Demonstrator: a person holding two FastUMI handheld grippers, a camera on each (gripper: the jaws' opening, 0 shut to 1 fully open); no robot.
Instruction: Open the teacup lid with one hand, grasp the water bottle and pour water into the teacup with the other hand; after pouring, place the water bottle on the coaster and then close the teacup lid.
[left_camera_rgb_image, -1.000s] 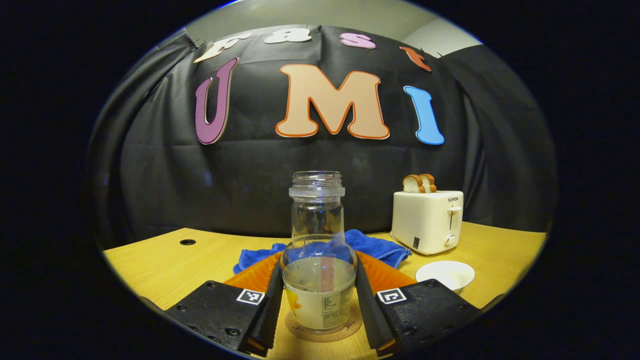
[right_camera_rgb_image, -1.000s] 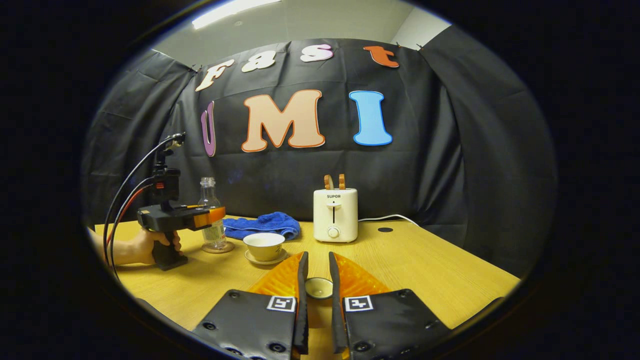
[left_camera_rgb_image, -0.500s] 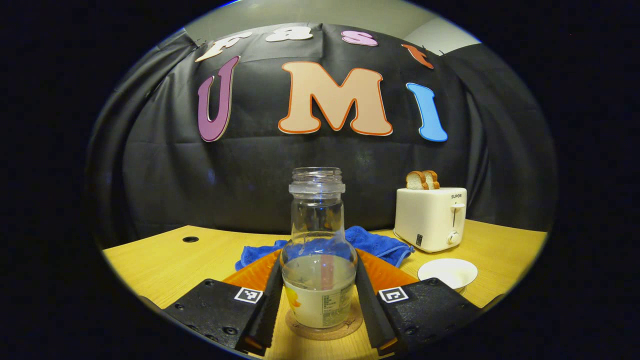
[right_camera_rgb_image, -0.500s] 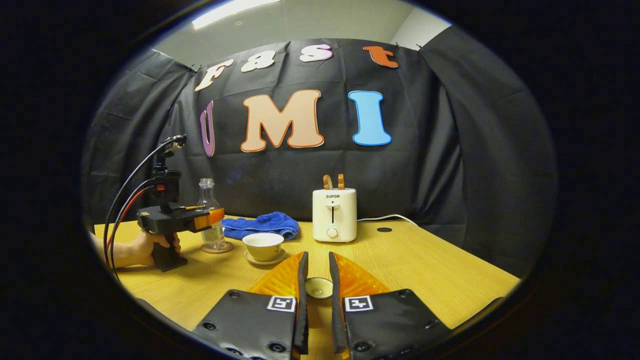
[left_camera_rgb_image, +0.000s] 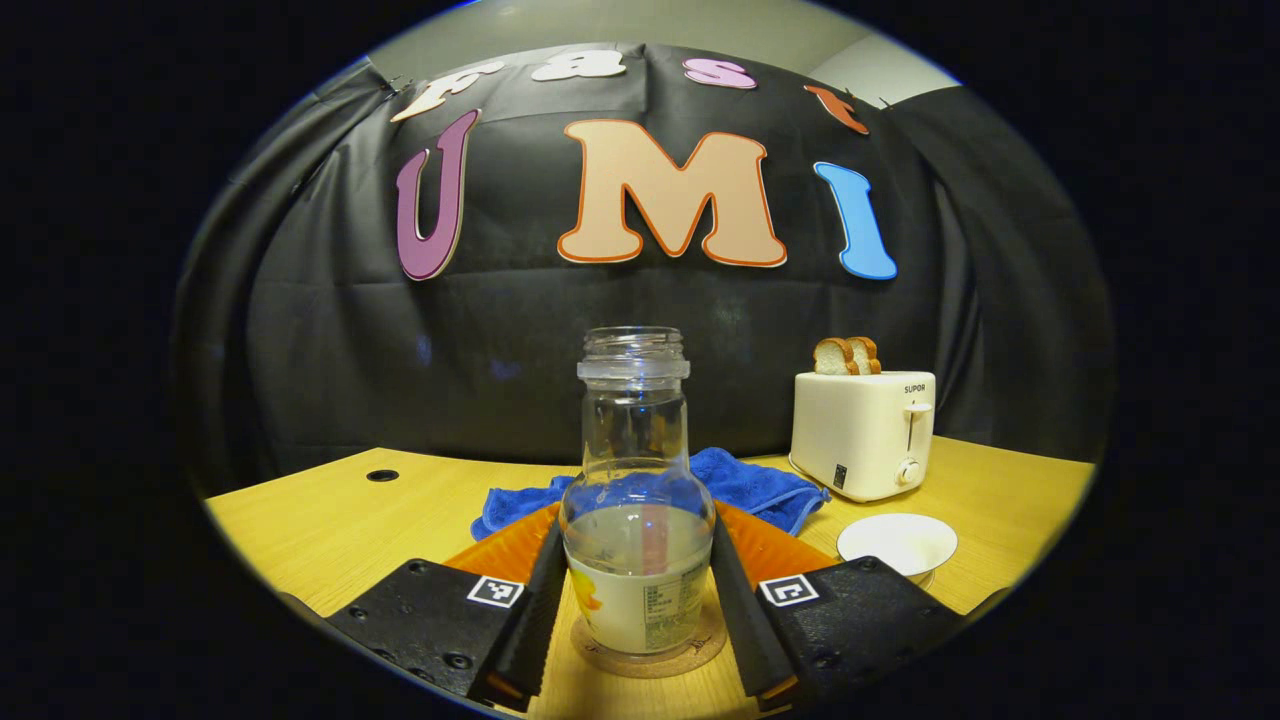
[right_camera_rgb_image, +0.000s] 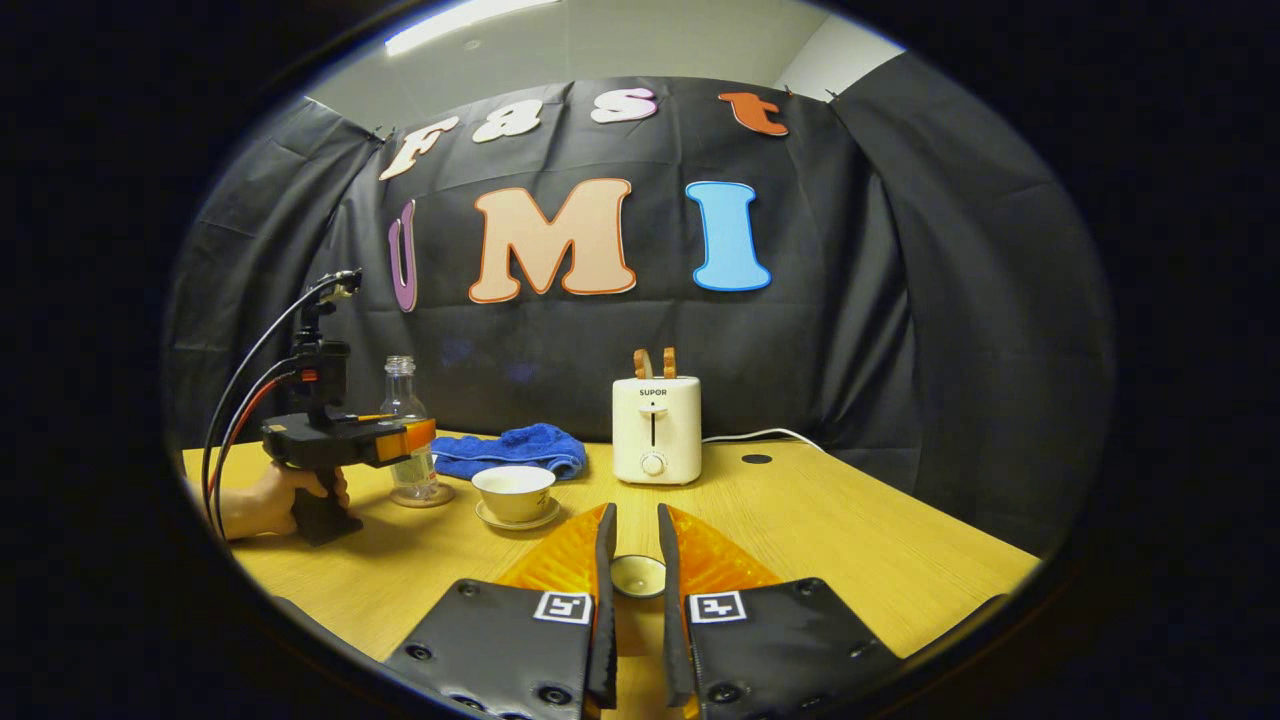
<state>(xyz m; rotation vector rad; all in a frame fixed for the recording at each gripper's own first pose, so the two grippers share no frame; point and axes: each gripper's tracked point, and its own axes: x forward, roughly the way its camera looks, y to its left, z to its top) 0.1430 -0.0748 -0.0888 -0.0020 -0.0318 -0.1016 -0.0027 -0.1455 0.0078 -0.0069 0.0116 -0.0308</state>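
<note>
In the left gripper view we see the left gripper (left_camera_rgb_image: 638, 590) with its two fingers on either side of a clear glass water bottle (left_camera_rgb_image: 637, 500). They lie against the bottle's lower body, though we cannot tell whether they press on it. The bottle stands upright, uncapped and partly filled, on a round cork coaster (left_camera_rgb_image: 648, 652) on the wooden table (left_camera_rgb_image: 320, 525). Behind it lies a blue cloth (left_camera_rgb_image: 745, 485). Far right stands a white toaster (left_camera_rgb_image: 865, 432) with bread slices in its slots, and nearer, on the right, the open teacup (left_camera_rgb_image: 897, 542).

In the right gripper view, the right gripper (right_camera_rgb_image: 632, 585) clasps the small round teacup lid (right_camera_rgb_image: 637, 574) between its nearly closed fingers, near us. Farther off to the left, the lidless teacup (right_camera_rgb_image: 514, 491) sits on its saucer (right_camera_rgb_image: 517, 517), just right of the bottle (right_camera_rgb_image: 405, 430). A hand (right_camera_rgb_image: 268, 497) holds the left gripper (right_camera_rgb_image: 345, 440) there.
</note>
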